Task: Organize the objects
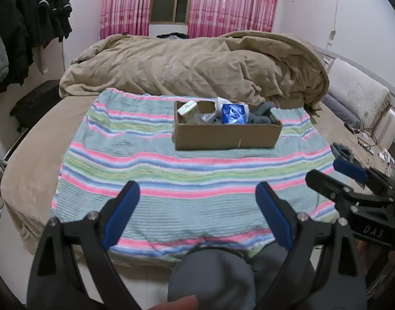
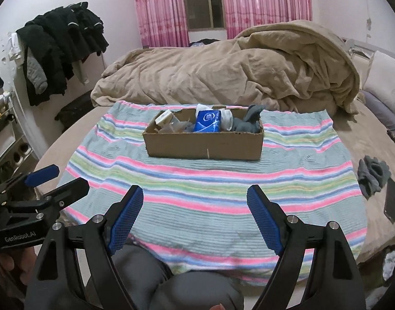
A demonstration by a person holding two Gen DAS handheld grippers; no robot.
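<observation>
A brown cardboard box (image 1: 227, 138) (image 2: 203, 146) stands on a striped blanket (image 1: 171, 175) (image 2: 210, 193) on the bed. Inside are a blue tissue pack (image 1: 233, 113) (image 2: 207, 121), a cream box (image 1: 187, 108) (image 2: 163, 118), grey cloth (image 1: 262, 115) (image 2: 250, 118) and clear wrappers. My left gripper (image 1: 197, 214) is open and empty above the blanket's near edge. My right gripper (image 2: 194, 217) is open and empty beside it, and shows in the left wrist view (image 1: 331, 175). The left gripper shows in the right wrist view (image 2: 57, 179).
A beige duvet (image 1: 197, 64) is heaped behind the box. A grey cloth (image 2: 373, 174) and a phone (image 2: 391, 200) lie on the bed at the right. Dark clothes (image 2: 60, 49) hang at the left. My grey-trousered knees (image 2: 184, 289) are below the grippers.
</observation>
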